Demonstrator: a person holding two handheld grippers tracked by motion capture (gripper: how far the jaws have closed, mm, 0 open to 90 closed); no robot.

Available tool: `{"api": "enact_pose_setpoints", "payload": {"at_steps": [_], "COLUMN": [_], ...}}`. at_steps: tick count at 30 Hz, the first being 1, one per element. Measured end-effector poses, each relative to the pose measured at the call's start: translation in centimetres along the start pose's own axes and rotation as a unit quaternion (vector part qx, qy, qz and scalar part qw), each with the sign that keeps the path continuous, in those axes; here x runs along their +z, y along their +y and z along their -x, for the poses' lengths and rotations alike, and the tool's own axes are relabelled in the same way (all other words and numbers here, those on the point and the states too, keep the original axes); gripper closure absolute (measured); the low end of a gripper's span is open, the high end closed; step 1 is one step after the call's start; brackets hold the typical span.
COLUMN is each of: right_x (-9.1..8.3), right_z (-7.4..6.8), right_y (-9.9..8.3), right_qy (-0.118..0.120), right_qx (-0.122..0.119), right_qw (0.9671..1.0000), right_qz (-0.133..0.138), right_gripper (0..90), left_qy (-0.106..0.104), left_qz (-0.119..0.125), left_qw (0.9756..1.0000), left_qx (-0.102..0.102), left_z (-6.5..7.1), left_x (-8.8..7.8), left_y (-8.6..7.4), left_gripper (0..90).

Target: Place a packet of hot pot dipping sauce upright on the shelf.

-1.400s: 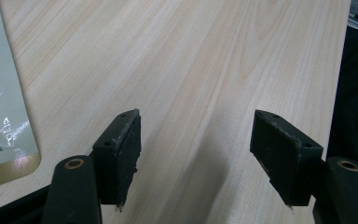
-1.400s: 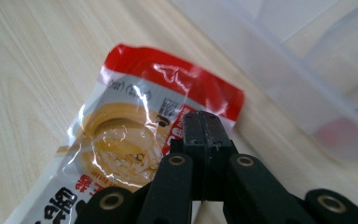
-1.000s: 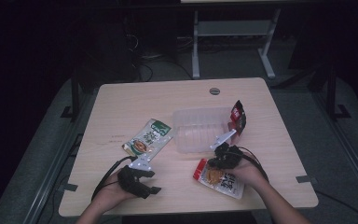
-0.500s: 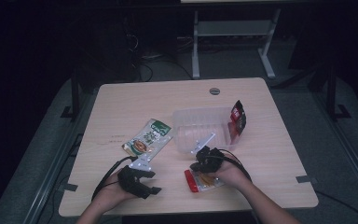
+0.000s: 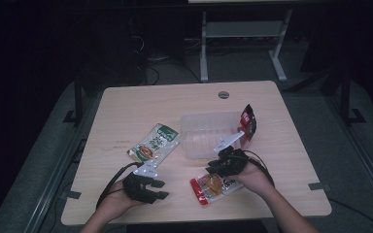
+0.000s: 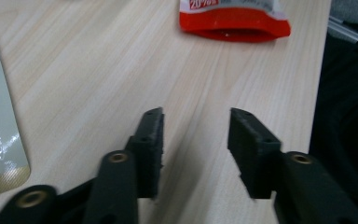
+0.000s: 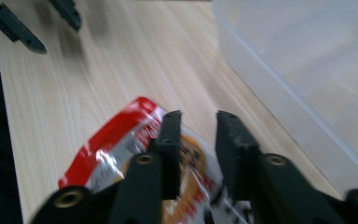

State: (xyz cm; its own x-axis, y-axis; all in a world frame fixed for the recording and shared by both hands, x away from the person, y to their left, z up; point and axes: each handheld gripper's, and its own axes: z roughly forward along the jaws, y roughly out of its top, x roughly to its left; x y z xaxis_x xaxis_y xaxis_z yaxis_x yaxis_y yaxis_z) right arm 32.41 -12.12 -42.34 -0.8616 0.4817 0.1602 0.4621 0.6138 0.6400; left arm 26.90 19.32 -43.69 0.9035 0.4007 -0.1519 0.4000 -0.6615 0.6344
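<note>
A red-and-orange snack pouch [image 5: 212, 187] lies at the table's front, right of centre. My right gripper [image 5: 227, 162] stands over its far end. In the right gripper view the jaws are close together, with the crinkled red pouch [image 7: 121, 149] caught between them [image 7: 199, 135]. My left gripper [image 5: 146, 187] rests near the front left edge. Its jaws are open over bare wood [image 6: 196, 135], and the red pouch [image 6: 233, 21] lies ahead of them. A green-and-white pouch [image 5: 153, 144] lies flat, left of the clear container [image 5: 208, 135].
A dark red packet [image 5: 247, 121] leans against the clear container's right end. The container's wall [image 7: 307, 74] runs close to the right of my right gripper. The table [image 5: 136, 107] has a round hole [image 5: 223, 94] near its far edge. A shelf frame [image 5: 243, 29] stands beyond it.
My right gripper moved left along the front of the table with the red pouch, then eased slightly back toward the container. The left gripper stayed put.
</note>
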Motion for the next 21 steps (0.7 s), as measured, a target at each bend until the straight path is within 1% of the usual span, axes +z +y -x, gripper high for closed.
{"api": "enact_pose_setpoints", "payload": {"at_steps": [1,3,6,7,8,9,11,12,15,18,21], "right_x": [-0.6,-1.4,-2.7,-3.0,-3.5,-3.9,-4.5,-4.8,-5.6,-6.4,-6.7], "right_z": [0.2,0.4,0.7,0.8,0.9,1.0,1.1,1.2,1.6,2.0,2.2], "right_y": [-0.5,-1.1,-2.2,-2.5,-3.0,-3.4,-4.2,-4.7,-6.0,-7.3,-8.3], "right_qy": [-0.002,-0.007,-0.017,-0.02,-0.023,-0.025,-0.035,-0.038,-0.041,-0.04,-0.041], "right_qx": [0.009,0.016,0.036,0.039,0.048,0.05,0.063,0.071,0.092,0.12,0.132], "right_qw": [0.9999,0.9998,0.999,0.9988,0.9983,0.998,0.9969,0.9962,0.9941,0.9907,0.989], "right_qz": [0.006,0.011,0.02,0.023,0.026,0.03,0.032,0.033,0.041,0.049,0.051], "right_gripper": [65.4,60.5,53.0,51.2,49.3,47.4,43.7,43.6,43.4,43.3,43.1], "left_qy": [0.0,-0.003,-0.019,-0.029,-0.034,-0.037,-0.042,-0.047,-0.054,-0.054,-0.057], "left_qz": [0.0,0.009,0.016,0.02,0.021,0.021,0.018,0.019,0.016,0.012,0.01], "left_qw": [1.0,1.0,0.9997,0.9994,0.9992,0.9991,0.9988,0.9986,0.9982,0.9979,0.9976], "left_qx": [0.003,-0.001,-0.002,-0.002,0.004,0.005,0.014,0.013,0.022,0.032,0.038], "left_z": [0.0,0.3,0.6,0.8,1.0,1.2,1.5,1.7,2.1,2.4,2.5], "left_x": [-0.1,-0.1,0.0,0.1,0.2,0.3,0.6,0.8,1.6,2.7,3.7], "left_y": [0.1,0.3,0.8,1.0,1.3,1.5,2.0,2.3,3.2,4.1,5.0], "left_gripper": [64.2,70.1,82.4,85.5,87.9,89.5,89.6,89.6,89.6,89.7,89.6]}}
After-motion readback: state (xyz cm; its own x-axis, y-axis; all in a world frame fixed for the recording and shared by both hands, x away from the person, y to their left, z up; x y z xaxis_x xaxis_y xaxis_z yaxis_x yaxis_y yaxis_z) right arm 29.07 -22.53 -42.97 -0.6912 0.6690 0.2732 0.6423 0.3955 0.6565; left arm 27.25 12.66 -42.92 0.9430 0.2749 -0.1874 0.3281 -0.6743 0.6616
